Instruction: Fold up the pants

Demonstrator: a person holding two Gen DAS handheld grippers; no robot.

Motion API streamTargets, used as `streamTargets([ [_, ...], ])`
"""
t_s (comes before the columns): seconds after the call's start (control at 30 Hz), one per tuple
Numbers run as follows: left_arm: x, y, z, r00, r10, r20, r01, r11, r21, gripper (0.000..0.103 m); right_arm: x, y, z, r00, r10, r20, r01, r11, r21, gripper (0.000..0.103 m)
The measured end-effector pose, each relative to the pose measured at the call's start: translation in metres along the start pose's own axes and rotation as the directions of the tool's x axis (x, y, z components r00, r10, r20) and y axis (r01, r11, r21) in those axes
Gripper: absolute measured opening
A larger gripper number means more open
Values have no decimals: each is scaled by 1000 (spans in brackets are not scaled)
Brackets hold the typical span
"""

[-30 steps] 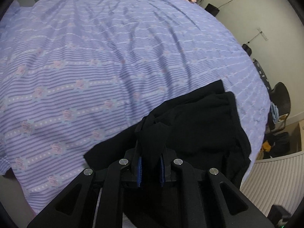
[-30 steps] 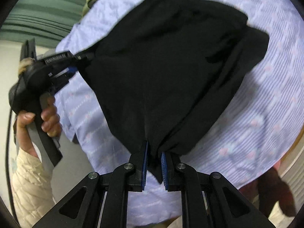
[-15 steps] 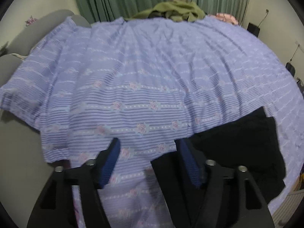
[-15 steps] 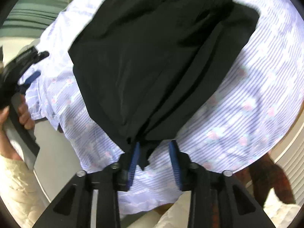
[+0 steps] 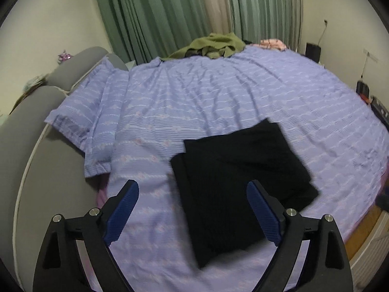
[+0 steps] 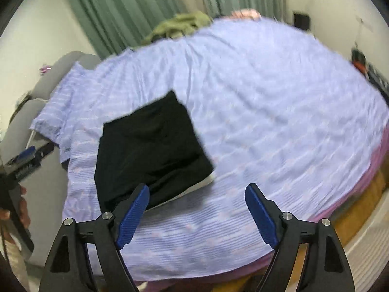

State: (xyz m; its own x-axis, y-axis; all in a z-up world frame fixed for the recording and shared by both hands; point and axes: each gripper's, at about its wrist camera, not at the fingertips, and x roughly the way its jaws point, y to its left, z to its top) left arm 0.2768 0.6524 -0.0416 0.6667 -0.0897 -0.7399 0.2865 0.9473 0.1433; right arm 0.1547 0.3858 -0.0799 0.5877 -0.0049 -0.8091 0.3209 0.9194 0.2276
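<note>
The black pants (image 5: pixel 240 175) lie folded into a flat rectangle on the lilac striped bedsheet (image 5: pixel 218 97), near the bed's front edge. My left gripper (image 5: pixel 193 189) hangs above them, its jaws still opening wide, with nothing pressed between the blue pads (image 5: pixel 124 209). In the right wrist view the pants (image 6: pixel 150 153) lie to the left. My right gripper (image 6: pixel 197 192) is lifted off them, jaws opening, with only sheet between the pads. The left gripper (image 6: pixel 26 158) shows at the far left edge in a person's hand (image 6: pixel 23 209).
An olive garment (image 5: pixel 214 45) and a pink one (image 5: pixel 271 43) lie at the bed's far edge before green curtains (image 5: pixel 158 17). A grey padded headboard (image 5: pixel 36 131) runs along the left. A wooden bed frame (image 6: pixel 359 202) shows at the lower right.
Both grippers were shut on the pants' near edge; they let go, opened wide and rose back from the bed. The pants now lie flat and folded on the sheet.
</note>
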Motion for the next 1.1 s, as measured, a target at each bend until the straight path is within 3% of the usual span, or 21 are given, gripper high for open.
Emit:
streamTargets([
  [0.23,-82,-116,-33,1000,18,7,-17,985,-172,96,-74,-97,20,992,89,88,-79,990,-116,91],
  [0.43,-130,-203,-47,997,66,37,-56,975,-217,103,-121,-176,39,985,125,122,-102,979,-177,92],
  [0.7,-154,-274,-36,993,57,99,-41,987,-158,103,-156,-250,51,976,108,189,-73,980,-184,92],
  [0.87,-161,-320,-21,994,46,96,-33,992,-125,103,-163,-283,58,974,111,198,-84,987,-140,92],
  [1.1,-169,-382,-6,993,68,96,-49,980,-193,103,-162,-340,77,974,158,163,-134,980,-146,92],
])
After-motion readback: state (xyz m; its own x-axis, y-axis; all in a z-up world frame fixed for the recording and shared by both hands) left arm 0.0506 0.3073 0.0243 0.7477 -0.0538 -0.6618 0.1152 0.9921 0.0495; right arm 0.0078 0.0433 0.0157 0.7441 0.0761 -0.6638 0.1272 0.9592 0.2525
